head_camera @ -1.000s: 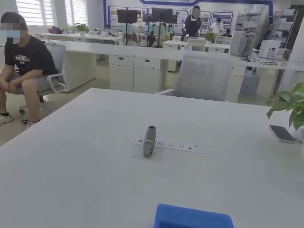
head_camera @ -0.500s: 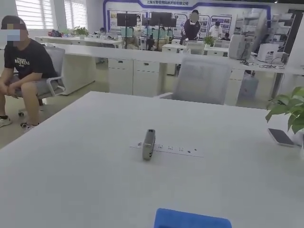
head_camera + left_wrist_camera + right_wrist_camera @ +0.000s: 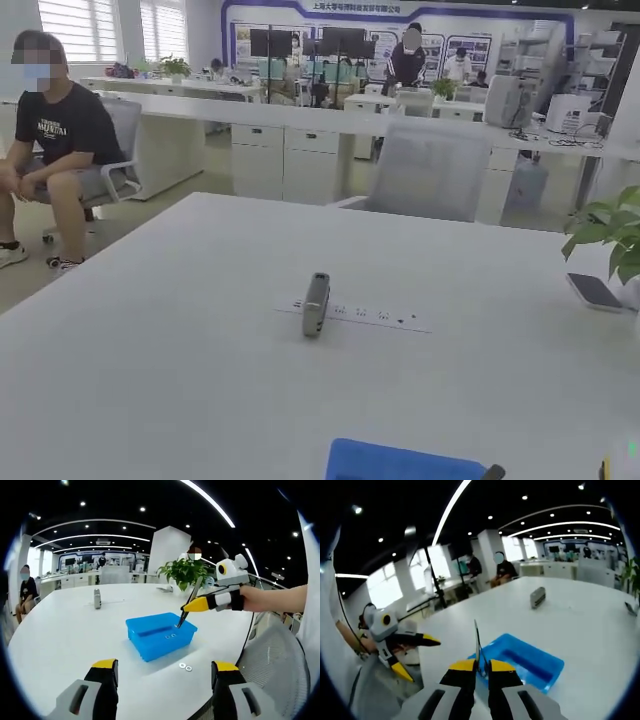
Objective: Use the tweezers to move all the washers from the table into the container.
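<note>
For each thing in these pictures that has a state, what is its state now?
left gripper: open, empty.
right gripper: shut on the tweezers.
tweezers: held, tips pointing down into the container.
container: open on top, not empty.
washers in the container: two, lying flat.
washers on the table: two, lying flat beside the container.

The container (image 3: 150, 650) sits on the bench (image 3: 150, 350) near its front edge, with two washers (image 3: 170, 636) in it and the tweezers (image 3: 187, 607) reaching into it. Two loose washers (image 3: 185, 667) lie on the bench just beside it. Farther back, mid-bench, a small device (image 3: 316, 303) lies across a power strip (image 3: 380, 317). A phone (image 3: 594, 292) and a plant (image 3: 610, 235) are at the right.
</note>
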